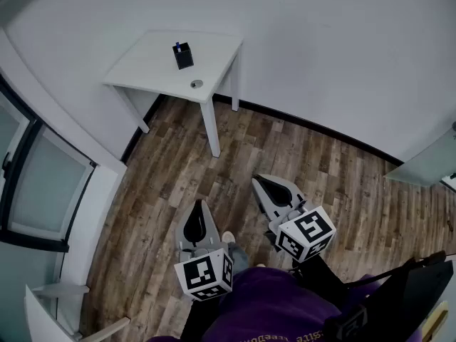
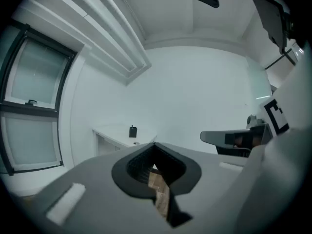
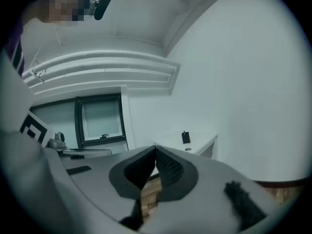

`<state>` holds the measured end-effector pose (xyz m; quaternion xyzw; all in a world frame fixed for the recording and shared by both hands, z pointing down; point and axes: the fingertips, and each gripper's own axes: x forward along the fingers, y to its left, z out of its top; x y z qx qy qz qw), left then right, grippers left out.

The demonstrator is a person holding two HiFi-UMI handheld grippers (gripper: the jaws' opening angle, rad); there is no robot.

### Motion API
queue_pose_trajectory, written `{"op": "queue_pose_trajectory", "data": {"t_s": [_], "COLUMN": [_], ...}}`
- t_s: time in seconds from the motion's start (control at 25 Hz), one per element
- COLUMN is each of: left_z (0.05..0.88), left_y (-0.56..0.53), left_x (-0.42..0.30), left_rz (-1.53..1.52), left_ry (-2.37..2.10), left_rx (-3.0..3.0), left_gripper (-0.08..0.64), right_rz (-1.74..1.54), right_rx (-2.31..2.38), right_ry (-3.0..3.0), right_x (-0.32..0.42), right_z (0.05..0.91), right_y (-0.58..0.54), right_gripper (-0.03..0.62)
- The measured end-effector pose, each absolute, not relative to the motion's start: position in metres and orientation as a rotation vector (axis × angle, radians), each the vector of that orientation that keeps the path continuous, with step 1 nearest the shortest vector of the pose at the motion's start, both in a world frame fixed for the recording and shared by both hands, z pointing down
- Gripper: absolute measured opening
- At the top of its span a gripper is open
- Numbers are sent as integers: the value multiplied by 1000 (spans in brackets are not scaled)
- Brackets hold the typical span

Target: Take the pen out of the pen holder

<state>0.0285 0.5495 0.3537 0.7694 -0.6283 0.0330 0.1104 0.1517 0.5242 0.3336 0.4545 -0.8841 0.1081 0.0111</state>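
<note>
A dark pen holder stands upright on a small white table by the far wall, with a pen tip just showing above its rim. Both grippers hang over the wooden floor, well short of the table and pointing toward it. My left gripper is shut with nothing in it. My right gripper is also shut and empty. The pen holder appears small and distant beyond the left gripper. In the right gripper view the pen holder lies beyond the right gripper.
A small round object lies on the table near its front edge. A window runs along the left wall. Brown wooden floor stretches between me and the table. A dark stand rises at my right.
</note>
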Motion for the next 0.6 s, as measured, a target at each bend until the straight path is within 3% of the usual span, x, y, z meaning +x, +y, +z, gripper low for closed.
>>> {"op": "queue_pose_trajectory", "data": {"t_s": [0.6], "left_z": [363], "left_y": [426], "left_x": [-32], "left_rz": [95], "left_ry": [-1841], "left_rx": [2260], "left_gripper": [8], "right_rz": [332], "right_rx": [1388], "right_ry": [-2751], "right_x": [84], "right_z": [343], "right_y": [399], "right_gripper": [11]}}
